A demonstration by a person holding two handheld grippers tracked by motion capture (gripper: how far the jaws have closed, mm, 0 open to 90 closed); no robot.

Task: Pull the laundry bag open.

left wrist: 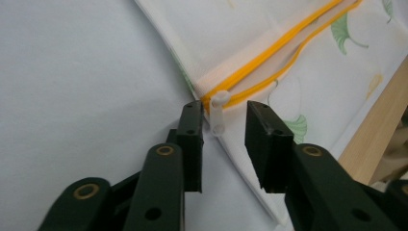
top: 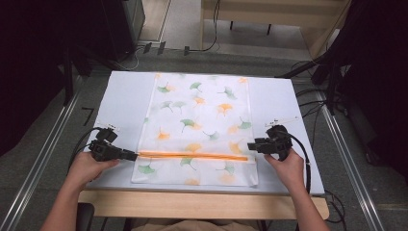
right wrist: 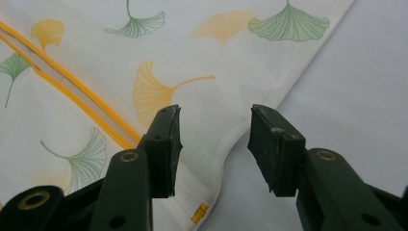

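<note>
My left claw (left wrist: 223,139) gaped around the white zip pull (left wrist: 219,113) | my right claw (right wrist: 214,147) gaped over the bag's (top: 197,125) edge | bag lay flat mid-tabletop (top: 122,96), zip (top: 192,155) open.

The left gripper (left wrist: 222,126) stands spread, a white zipper pull (left wrist: 219,113) between its jaws, orange zipper (left wrist: 269,50) running toward one o'clock.

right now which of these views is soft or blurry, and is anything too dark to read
High view: the leaf-print bag and table are evenly lit but soft, and the room at both sides falls to black. Left gripper view: the zipper pull is fairly sharp. Right gripper view: the bag's print is crisp and the near black jaws slightly soft.
</note>
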